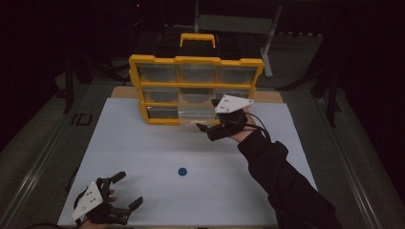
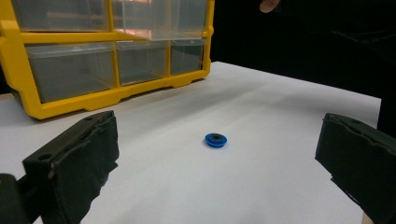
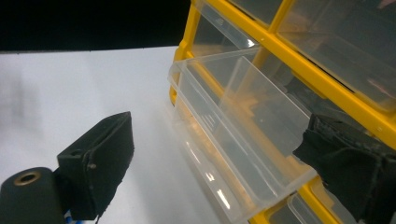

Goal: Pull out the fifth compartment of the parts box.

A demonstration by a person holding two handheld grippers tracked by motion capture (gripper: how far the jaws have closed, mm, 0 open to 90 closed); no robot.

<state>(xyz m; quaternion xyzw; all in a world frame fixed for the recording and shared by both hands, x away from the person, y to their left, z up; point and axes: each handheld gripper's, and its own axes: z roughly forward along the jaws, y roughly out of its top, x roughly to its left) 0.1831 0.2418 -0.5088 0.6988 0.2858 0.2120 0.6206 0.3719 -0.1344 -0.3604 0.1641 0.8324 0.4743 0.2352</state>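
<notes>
Right gripper view reveals the clear plastic drawer (image 3: 243, 135) pulled out of the yellow-framed organiser (image 3: 327, 88); your right gripper (image 3: 224, 172) gapes wide around it, seemingly untouching, while your left gripper (image 2: 215, 163) is wide open and empty near the small blue disc (image 2: 215, 139).

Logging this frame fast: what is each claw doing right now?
Left claw: open, holding nothing, the blue disc lying ahead of it.
Right claw: open, holding nothing, at the pulled-out clear drawer.

The high view was dim, its surroundings nearly black, with only the white table (image 1: 143, 157) lit. Both gripper views were brighter; glare streaked the clear drawer (image 3: 233, 140), and the near jaws looked soft and slightly blurred.
</notes>
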